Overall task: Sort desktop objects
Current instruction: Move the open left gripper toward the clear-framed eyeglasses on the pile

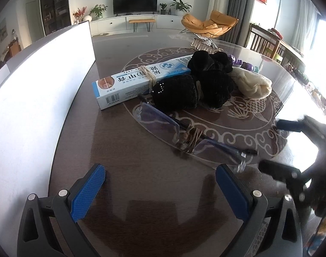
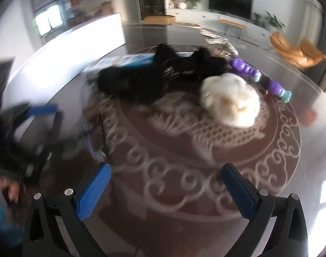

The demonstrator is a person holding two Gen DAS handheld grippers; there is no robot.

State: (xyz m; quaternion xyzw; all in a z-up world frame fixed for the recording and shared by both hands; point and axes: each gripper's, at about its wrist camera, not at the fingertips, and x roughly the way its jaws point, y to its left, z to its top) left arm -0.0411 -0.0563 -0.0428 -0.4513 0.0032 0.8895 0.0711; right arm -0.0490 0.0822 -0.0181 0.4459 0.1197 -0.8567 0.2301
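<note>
glasses [image 1: 190, 132] lie mid-table just ahead of the wide-open left gripper [image 1: 160, 184]; thin, light, brittle lenses, probably best pinched at the twine-wrapped bridge; right gripper [image 2: 166, 184], blurred, also gapes empty.

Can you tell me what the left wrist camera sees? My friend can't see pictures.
The open left gripper hovers over a dark round table, holding nothing. Just ahead lie clear glasses wrapped with string, then a blue-and-white box, black fuzzy cloth and a cream cloth. A tall white board stands on the left.
</note>
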